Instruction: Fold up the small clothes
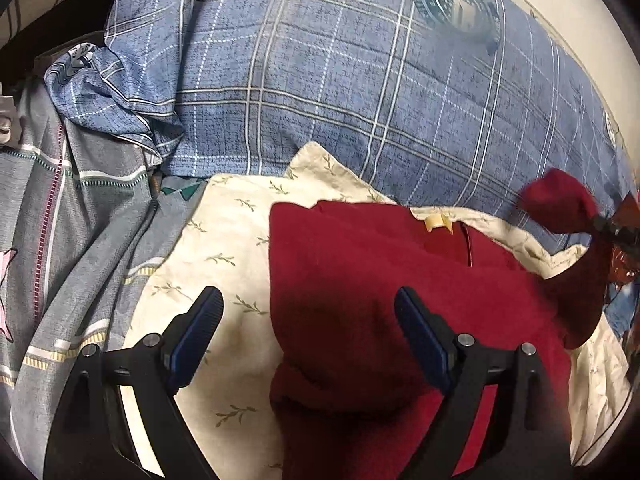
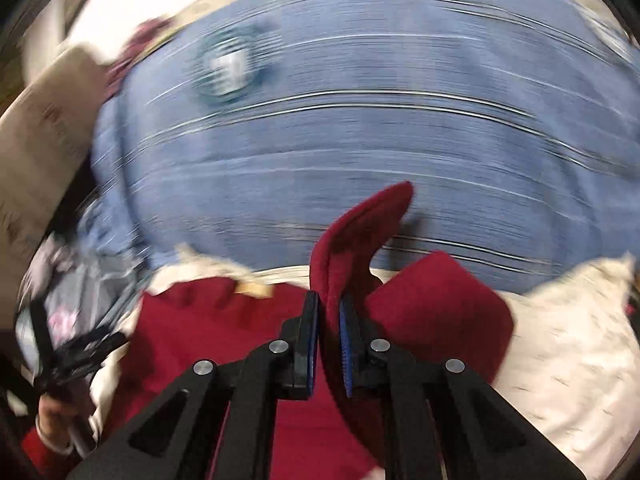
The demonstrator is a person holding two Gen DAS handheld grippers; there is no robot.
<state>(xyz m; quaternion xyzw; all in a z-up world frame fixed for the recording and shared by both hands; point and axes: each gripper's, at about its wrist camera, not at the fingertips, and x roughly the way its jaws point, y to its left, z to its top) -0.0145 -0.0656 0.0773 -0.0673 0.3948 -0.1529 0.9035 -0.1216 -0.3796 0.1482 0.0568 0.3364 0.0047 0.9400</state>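
A: Tongs first, left wrist view. The left gripper (image 1: 308, 312) has its jaws spread wide, nothing between them. The left finger hangs over the cream leaf-print cloth (image 1: 224, 264), the right finger over the red garment (image 1: 360, 300).

B: And where's the garment?

A: Near-centre to right, lying flat on that cream cloth. A pale tag (image 1: 438, 223) shows at its far edge. One red end is lifted at the far right, and the right gripper (image 1: 618, 232) is barely visible there at the frame edge. Can't tell its grip from this view.

B: Background?

A: A blue plaid quilt (image 1: 340, 80) runs across the far side, with a round teal emblem (image 1: 454, 2) at far right. A grey patterned sheet (image 1: 80, 220) lies bunched on the left.

B: Right wrist view?

A: Heavily motion-blurred. The right gripper (image 2: 329, 320) is nearly closed, jaws pinching a fold of the red garment (image 2: 200, 340). The pinched flap (image 2: 360, 232) stands up between the pads and curls toward the far right. The rest of the garment spreads near and left, with another red piece just right of the fingers.

B: Anything else?

A: The cream cloth (image 2: 560, 340) is on the near right and the blue quilt (image 2: 400, 140) is streaked beyond. The left gripper (image 2: 60, 344) is a dark blur at near left, too smeared to read.
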